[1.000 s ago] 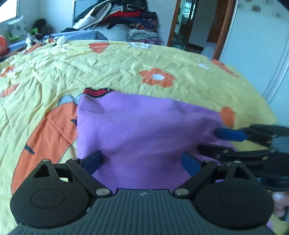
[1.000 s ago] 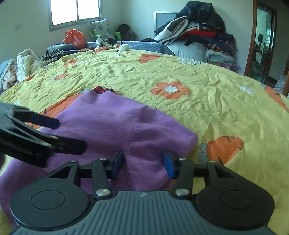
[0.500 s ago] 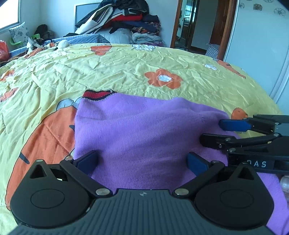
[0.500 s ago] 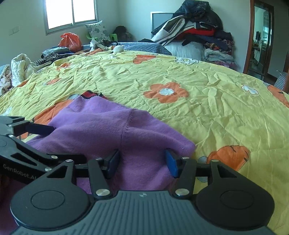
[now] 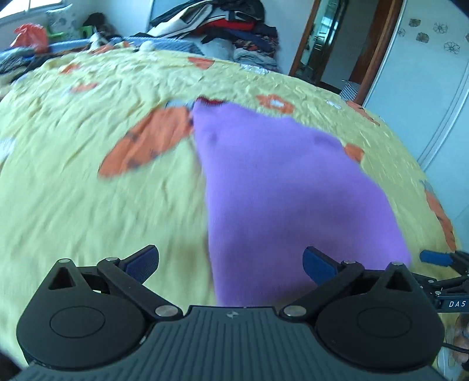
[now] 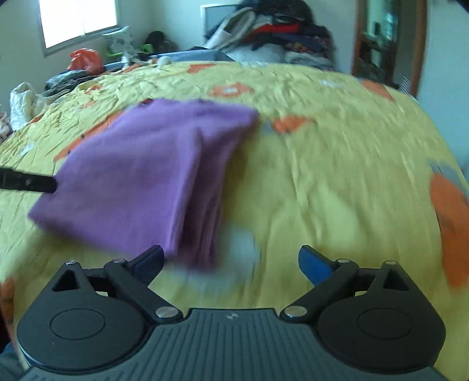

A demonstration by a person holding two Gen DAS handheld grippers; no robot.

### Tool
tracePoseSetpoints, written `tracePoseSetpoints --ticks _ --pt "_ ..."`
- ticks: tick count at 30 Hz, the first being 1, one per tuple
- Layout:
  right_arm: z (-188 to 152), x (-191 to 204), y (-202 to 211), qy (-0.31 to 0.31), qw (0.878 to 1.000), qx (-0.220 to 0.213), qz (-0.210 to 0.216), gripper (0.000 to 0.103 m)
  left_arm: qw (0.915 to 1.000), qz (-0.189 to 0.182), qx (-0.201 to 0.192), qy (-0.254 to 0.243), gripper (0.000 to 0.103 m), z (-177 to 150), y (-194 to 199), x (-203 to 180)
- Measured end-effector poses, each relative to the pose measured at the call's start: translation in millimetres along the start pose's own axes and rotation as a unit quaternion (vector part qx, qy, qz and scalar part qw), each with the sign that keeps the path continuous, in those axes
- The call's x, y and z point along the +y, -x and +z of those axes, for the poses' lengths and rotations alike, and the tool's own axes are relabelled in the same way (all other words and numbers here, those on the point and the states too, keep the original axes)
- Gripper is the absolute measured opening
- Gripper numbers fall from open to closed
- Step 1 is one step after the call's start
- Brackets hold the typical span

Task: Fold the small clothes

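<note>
A folded purple garment [image 5: 281, 181] lies flat on the yellow flowered bedspread [image 5: 88, 187]; a red collar edge shows at its far end. It also shows in the right wrist view [image 6: 146, 175], left of centre. My left gripper [image 5: 231, 260] is open and empty, just back from the garment's near edge. My right gripper [image 6: 231, 260] is open and empty, near the garment's near right corner. The right gripper also shows at the left wrist view's right edge [image 5: 439, 260]. A left finger [image 6: 26, 183] shows in the right wrist view. Both views are motion-blurred.
A pile of clothes [image 5: 228, 26] is stacked against the far wall behind the bed. An orange bag [image 6: 86, 60] and other items lie under the window at the far left. A doorway [image 5: 331, 41] stands at the back right.
Both grippers have pulled back and up from the purple garment and opened wider. The garment, which filled the near view before, now lies apart from the fingers on the bedspread.
</note>
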State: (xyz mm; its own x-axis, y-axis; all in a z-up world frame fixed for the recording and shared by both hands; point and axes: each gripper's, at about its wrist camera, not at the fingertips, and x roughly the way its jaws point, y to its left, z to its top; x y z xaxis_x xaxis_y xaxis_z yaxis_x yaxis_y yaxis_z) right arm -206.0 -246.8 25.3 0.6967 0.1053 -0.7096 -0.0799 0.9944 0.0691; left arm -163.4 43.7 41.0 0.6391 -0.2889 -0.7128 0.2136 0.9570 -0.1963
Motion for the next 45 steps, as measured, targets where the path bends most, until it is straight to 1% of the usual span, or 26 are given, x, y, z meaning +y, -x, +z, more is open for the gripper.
tracePoseSetpoints --ticks 2,5,7,8,12,14,17,20,26,31,34,37,39,42,43,44,45 --pt "-14.4 8.5 8.1 0.001 1.0 0.0 0.003 0.099 0.9999 -0.003 -0.002 0.01 0.103 -18.1 6.2 -4.2" --pt "-26.7 24.0 10.1 0.007 1.0 -0.008 -0.013 0.103 0.9999 -0.005 0.001 0.014 0.103 -37.8 6.2 -14.0" --pt "-29.9 32.8 8.6 0.012 1.0 -0.014 -0.022 0.103 0.9998 0.013 -0.015 -0.001 0.103 -46.1 7.5 -24.0" --pt "-30.5 36.2 7.7 0.012 0.999 -0.018 -0.028 0.103 0.9997 0.015 -0.018 -0.003 0.103 -48.7 6.5 -27.8" --pt "-26.1 45.1 -0.4 -0.004 0.999 -0.019 -0.036 0.103 0.9991 0.025 -0.032 -0.012 0.103 -55.9 3.8 -41.7" --pt "-24.8 51.8 -4.4 0.003 0.999 -0.019 -0.04 0.103 0.9987 0.024 -0.039 -0.02 0.103 -59.0 2.1 -47.2" --pt "-23.1 59.5 -8.3 0.011 0.999 -0.017 -0.045 0.103 0.9971 0.04 -0.052 -0.038 0.103 -64.1 -1.3 -55.9" --pt "-20.4 59.2 -10.8 0.004 0.999 -0.017 -0.051 0.103 0.9966 0.042 -0.058 -0.04 0.103 -65.6 -1.9 -56.6" --pt "-18.7 60.2 -12.0 0.009 0.999 -0.013 -0.049 0.103 0.9953 0.042 -0.074 -0.046 0.103 -70.9 -1.9 -56.8" --pt "-18.5 59.0 -12.3 0.013 0.999 -0.013 -0.044 0.103 0.9952 0.043 -0.073 -0.05 0.103 -70.4 -2.4 -57.0" --pt "-18.4 58.2 -12.3 0.012 0.999 -0.015 -0.042 0.103 0.9952 0.044 -0.074 -0.047 0.103 -71.0 -2.2 -56.5" --pt "-17.8 56.3 -13.2 0.012 0.999 -0.016 -0.039 0.103 0.9945 0.05 -0.086 -0.033 0.103 -73.3 -1.6 -56.3" --pt "-17.5 56.7 -13.5 0.016 0.999 -0.016 -0.037 0.103 0.994 0.036 -0.101 -0.019 0.103 -75.2 -0.4 -50.5" --pt "-17.8 59.5 -13.3 0.031 0.999 -0.015 -0.025 0.103 0.9919 -0.012 -0.124 0.023 0.103 -72.8 0.7 -36.1" --pt "-17.9 60.6 -12.9 0.036 0.999 -0.015 -0.018 0.103 0.991 -0.016 -0.128 0.035 0.103 -71.4 0.6 -33.6" --pt "-18.7 62.3 -12.4 0.044 0.999 -0.016 -0.01 0.103 0.9912 -0.011 -0.126 0.038 0.103 -69.5 0.0 -34.0" --pt "-19.5 65.0 -12.2 0.053 0.998 -0.016 -0.006 0.103 0.9921 0.007 -0.121 0.032 0.103 -67.5 -1.1 -37.9"
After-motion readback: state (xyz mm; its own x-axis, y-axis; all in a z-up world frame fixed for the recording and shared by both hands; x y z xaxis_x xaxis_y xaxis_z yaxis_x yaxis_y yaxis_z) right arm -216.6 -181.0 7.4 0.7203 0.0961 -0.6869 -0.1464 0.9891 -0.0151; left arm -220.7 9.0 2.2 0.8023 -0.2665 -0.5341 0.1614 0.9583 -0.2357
